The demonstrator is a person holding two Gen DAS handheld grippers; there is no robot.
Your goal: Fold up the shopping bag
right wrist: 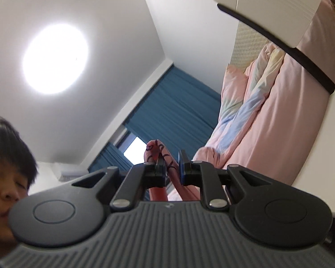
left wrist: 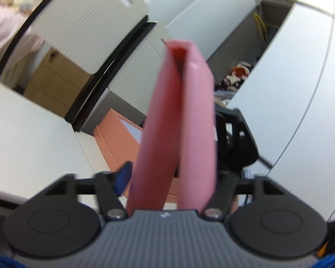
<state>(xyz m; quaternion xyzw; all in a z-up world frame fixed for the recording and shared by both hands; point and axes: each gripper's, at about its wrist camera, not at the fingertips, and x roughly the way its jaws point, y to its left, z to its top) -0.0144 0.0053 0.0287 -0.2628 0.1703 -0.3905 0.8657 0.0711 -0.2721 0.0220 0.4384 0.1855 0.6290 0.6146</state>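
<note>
The pink shopping bag (left wrist: 178,122) stands up between the fingers of my left gripper (left wrist: 170,178) as a folded double layer, filling the middle of the left wrist view. The gripper's fingers are mostly hidden behind it; a blue pad (left wrist: 122,176) shows at the left. In the right wrist view, my right gripper (right wrist: 172,167) is shut on another part of the pink bag (right wrist: 158,154), which has dark lettering. The right gripper points up toward the ceiling.
An orange box (left wrist: 116,138) sits on the white table (left wrist: 33,129), with the other gripper's black body (left wrist: 236,143) beyond the bag. White cabinets and a cardboard box (left wrist: 55,84) stand behind. The person's face (right wrist: 9,167), blue curtains (right wrist: 174,109) and pink bedding (right wrist: 279,116) show.
</note>
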